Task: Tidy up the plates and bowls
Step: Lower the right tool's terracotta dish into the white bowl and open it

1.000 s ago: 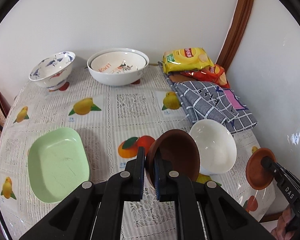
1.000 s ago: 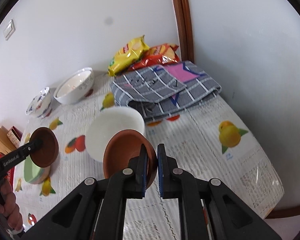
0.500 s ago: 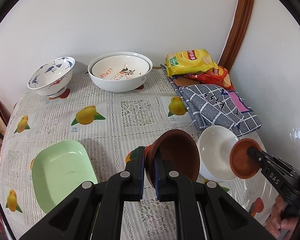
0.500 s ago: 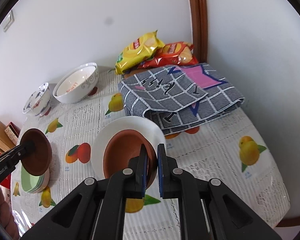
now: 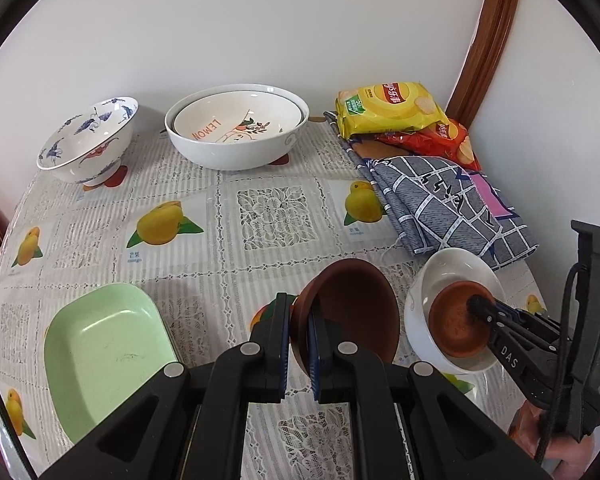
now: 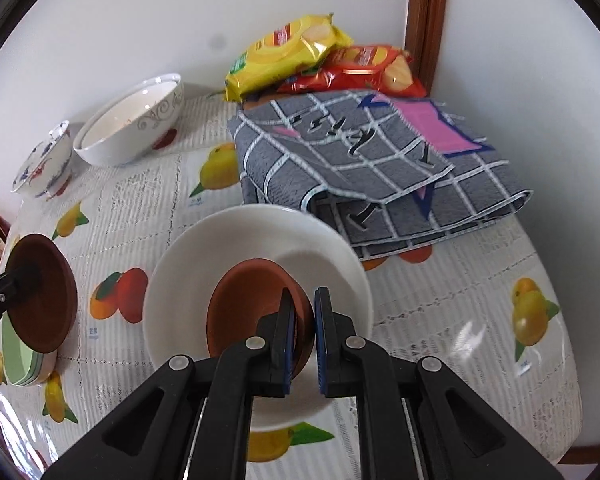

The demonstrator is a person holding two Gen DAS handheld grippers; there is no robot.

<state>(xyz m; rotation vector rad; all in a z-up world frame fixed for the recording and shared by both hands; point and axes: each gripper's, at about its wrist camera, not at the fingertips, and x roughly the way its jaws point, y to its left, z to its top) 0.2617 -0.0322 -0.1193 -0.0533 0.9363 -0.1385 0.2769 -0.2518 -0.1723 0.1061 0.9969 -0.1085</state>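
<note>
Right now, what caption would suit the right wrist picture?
Right claw clamps a small brown bowl by its rim inside a white bowl on the fruit-print tablecloth.

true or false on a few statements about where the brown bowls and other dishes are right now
1. The right gripper is clamped on the rim of a small brown bowl that sits inside the white bowl. True.
2. The left gripper is empty. False: it is shut on the rim of a larger brown bowl, held tilted above the tablecloth.
3. The green dish holds a brown bowl. False: nothing lies in it.
4. A bowl printed LEMON is nested in a bigger white bowl by the wall. True.
5. The yellow snack bag lies in the blue-patterned bowl. False: it lies beyond the checked cloth, partly on a red bag.
</note>
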